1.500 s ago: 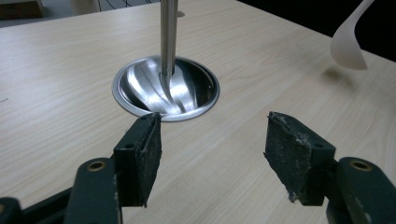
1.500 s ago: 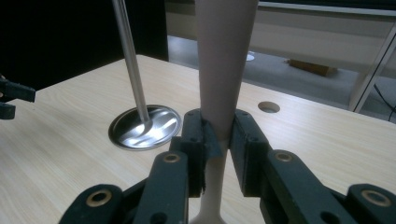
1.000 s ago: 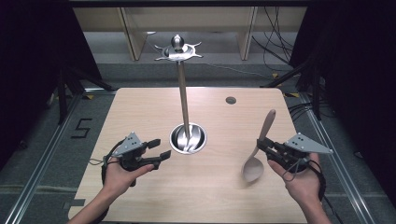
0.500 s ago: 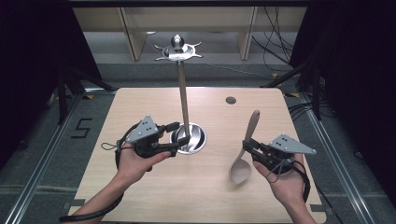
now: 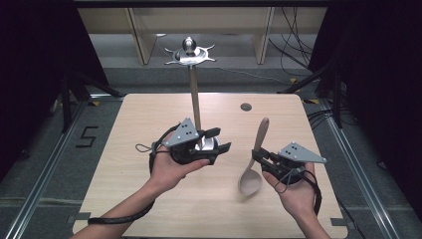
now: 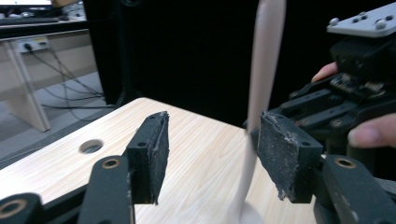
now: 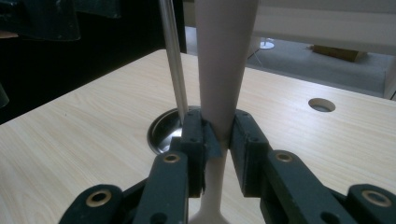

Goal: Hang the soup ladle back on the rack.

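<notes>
Lighting: even overhead light on the pale counter, soft shadows, surroundings falling to near black. Glare on the steel pole's top. Focus: near tool jaws sharp, wooden spoon blurred in the left gripper view.

We hold our left tool in our left hand, forearm coming up from the lower left, wrist turned so the jaws point to the right. Its two black jaws stand wide apart with nothing between the pads. Our right tool sits in our right hand, palm up, jaws pointing left and pressed tight on the narrow neck of a wooden spoon. Both hands hover above the surface, the tools facing each other, near but apart.
</notes>
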A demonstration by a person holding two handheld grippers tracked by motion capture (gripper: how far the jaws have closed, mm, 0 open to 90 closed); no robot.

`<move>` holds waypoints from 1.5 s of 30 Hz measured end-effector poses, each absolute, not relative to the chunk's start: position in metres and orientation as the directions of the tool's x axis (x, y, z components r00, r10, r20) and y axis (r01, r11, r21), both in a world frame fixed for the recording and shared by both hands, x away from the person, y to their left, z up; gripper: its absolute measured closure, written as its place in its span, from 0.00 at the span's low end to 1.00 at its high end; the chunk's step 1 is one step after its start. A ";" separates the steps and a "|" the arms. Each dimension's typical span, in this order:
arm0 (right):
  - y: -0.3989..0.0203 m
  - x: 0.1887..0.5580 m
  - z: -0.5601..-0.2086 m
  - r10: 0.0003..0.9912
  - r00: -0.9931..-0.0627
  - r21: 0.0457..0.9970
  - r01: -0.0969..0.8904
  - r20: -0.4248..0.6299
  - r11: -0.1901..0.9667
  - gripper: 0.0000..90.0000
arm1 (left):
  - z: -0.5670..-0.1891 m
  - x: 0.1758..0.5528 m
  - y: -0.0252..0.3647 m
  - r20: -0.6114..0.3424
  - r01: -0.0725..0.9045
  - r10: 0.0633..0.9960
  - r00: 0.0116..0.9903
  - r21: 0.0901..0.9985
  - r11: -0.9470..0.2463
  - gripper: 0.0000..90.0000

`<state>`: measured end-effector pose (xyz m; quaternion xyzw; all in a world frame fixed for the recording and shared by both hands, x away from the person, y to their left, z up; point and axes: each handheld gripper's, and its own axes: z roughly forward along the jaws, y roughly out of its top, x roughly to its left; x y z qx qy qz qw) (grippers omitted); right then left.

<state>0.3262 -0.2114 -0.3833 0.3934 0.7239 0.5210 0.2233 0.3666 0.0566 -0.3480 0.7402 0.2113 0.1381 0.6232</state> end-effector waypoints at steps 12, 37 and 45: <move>-0.202 0.326 -0.387 0.802 -0.593 0.923 0.347 0.080 0.164 0.85 | -0.346 0.368 0.014 -0.070 0.152 0.427 0.901 0.975 -0.162 0.55; -0.188 0.321 -0.384 0.771 -0.635 0.920 0.285 -0.031 0.271 0.75 | -0.341 0.371 0.008 -0.037 0.127 0.422 0.906 0.974 -0.186 0.82; -0.195 0.316 -0.387 0.762 -0.647 0.919 0.281 -0.032 0.277 0.56 | -0.337 0.376 0.025 -0.043 0.136 0.425 0.904 0.972 -0.190 0.82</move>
